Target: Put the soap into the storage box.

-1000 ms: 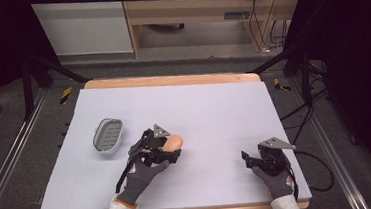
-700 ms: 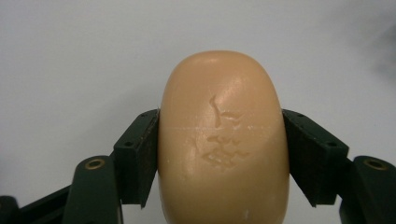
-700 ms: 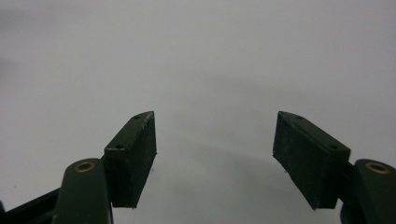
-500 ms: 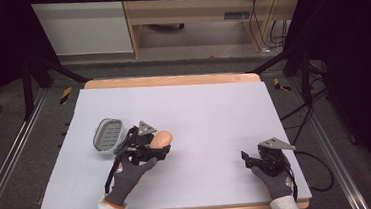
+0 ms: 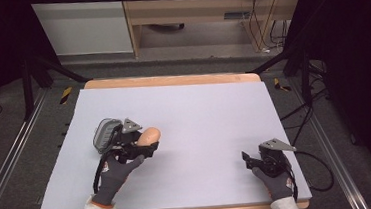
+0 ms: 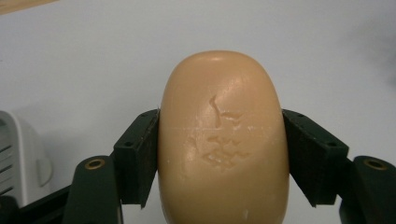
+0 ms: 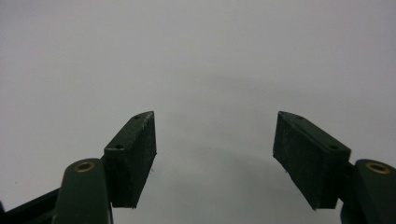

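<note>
The left tool [image 5: 145,143], clamped on a smooth peach-coloured oval bar of soap [image 5: 148,135], has travelled toward the left side of the worktop over the last second: a second ago it hung well right of the grey slotted plastic soap dish [image 5: 103,134], and now it sits right beside that dish, its body covering the dish's right part in the high view. In the left gripper view both black pads [image 6: 138,156] press flat on the soap's long sides, and the pale ribbed edge of the dish shows at the lower left. The soap is held off the light grey mat [image 5: 209,112], with its rounded end pointing to the right in the high view.

The right tool [image 5: 250,159] has kept its place near the front right corner; its jaws stand wide apart with nothing between them, above bare mat.

The dish lies near the left border of the mat, with a narrow strip of mat between it and the edge. The centre, the far half and the stretch between the two tools are open. The wooden rim of the worktop [image 5: 171,80] shows along the far side.
</note>
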Available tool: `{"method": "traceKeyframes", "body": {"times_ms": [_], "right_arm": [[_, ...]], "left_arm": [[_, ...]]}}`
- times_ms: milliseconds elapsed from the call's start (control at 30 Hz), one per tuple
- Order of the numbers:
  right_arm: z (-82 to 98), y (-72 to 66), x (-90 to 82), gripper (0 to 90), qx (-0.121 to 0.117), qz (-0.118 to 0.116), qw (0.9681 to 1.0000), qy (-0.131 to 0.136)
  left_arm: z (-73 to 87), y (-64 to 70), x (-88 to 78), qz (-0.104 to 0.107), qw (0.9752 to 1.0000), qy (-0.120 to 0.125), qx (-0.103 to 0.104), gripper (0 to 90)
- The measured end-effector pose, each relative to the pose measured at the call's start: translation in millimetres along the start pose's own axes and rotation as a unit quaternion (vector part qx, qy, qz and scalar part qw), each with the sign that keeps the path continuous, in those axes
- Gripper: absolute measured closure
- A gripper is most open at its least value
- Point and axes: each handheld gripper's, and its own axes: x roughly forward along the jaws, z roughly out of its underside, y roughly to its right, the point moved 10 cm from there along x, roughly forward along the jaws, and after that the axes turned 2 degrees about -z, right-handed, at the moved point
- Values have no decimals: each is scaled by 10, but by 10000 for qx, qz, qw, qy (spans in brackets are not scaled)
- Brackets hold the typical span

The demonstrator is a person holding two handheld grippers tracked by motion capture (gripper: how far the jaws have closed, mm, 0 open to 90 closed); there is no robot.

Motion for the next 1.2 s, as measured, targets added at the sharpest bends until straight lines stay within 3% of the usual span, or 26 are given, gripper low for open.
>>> {"method": "traceKeyframes", "body": {"times_ms": [533, 1200], "right_arm": [[-16, -2, 7, 299, -17, 11, 10000, 14], [-23, -14, 16, 299, -20, -8, 10000, 17]], "left_arm": [[-44, -499, -266, -365, 9991, 85, -213, 320], [50, -932, -283, -696, 9960, 94, -557, 320]]}}
